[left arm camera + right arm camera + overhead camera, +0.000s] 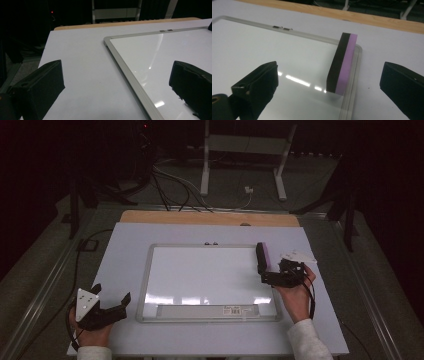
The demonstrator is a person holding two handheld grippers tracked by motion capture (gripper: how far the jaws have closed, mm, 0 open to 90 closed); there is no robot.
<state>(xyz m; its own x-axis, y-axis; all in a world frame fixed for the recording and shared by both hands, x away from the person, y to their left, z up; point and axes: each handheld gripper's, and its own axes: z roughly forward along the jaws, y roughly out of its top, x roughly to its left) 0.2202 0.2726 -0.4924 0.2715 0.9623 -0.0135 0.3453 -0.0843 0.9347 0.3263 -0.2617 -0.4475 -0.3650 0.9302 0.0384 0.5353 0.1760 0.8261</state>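
We see the eraser [342, 63] standing on edge on the whiteboard [274, 57] just ahead of our spread right claw [328, 86], while our left claw [116, 82] gapes empty.

High view: overhead, facing forward over whole table [115, 330]. Gripper views: low, close, looking along own jaws. All share the whiteboard [210, 275] [160, 57] [262, 55].

Silver-framed whiteboard [200, 275] flat on the white table [120, 270], wiped clean. Eraser [342, 63] (black and purple layers) standing on edge at its right rim.
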